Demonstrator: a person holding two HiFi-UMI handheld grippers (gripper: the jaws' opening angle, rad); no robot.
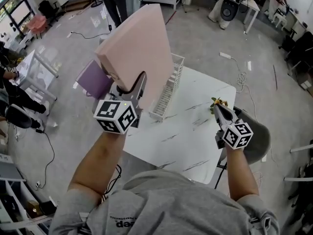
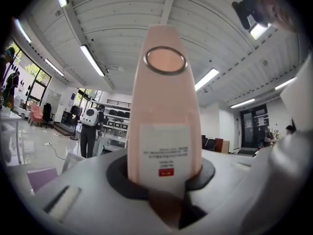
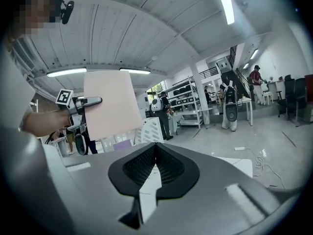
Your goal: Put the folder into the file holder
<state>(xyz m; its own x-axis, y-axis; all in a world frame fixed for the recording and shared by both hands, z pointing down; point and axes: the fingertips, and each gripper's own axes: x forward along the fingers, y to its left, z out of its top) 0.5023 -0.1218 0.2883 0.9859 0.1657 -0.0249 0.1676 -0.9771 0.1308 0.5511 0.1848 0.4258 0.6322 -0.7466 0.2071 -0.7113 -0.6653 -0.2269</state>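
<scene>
A thick pink folder (image 1: 142, 48) stands upright in the air over the table's far left edge, and my left gripper (image 1: 131, 88) is shut on its lower spine. In the left gripper view the folder's spine (image 2: 164, 106) with its ring hole and label rises straight from between the jaws. The white wire file holder (image 1: 167, 89) stands on the white marble table (image 1: 195, 136), just right of the folder and below it. My right gripper (image 1: 216, 107) hovers at the table's right edge, shut and empty. The right gripper view shows the folder (image 3: 110, 104), the left gripper (image 3: 87, 102) and the file holder (image 3: 150, 129).
A purple seat (image 1: 95, 80) stands on the floor left of the table. A small yellow object (image 1: 218, 102) lies at the table's right edge. A grey chair (image 1: 259, 136) sits under my right hand. A cable (image 1: 242, 77) trails on the floor beyond, and people stand farther off.
</scene>
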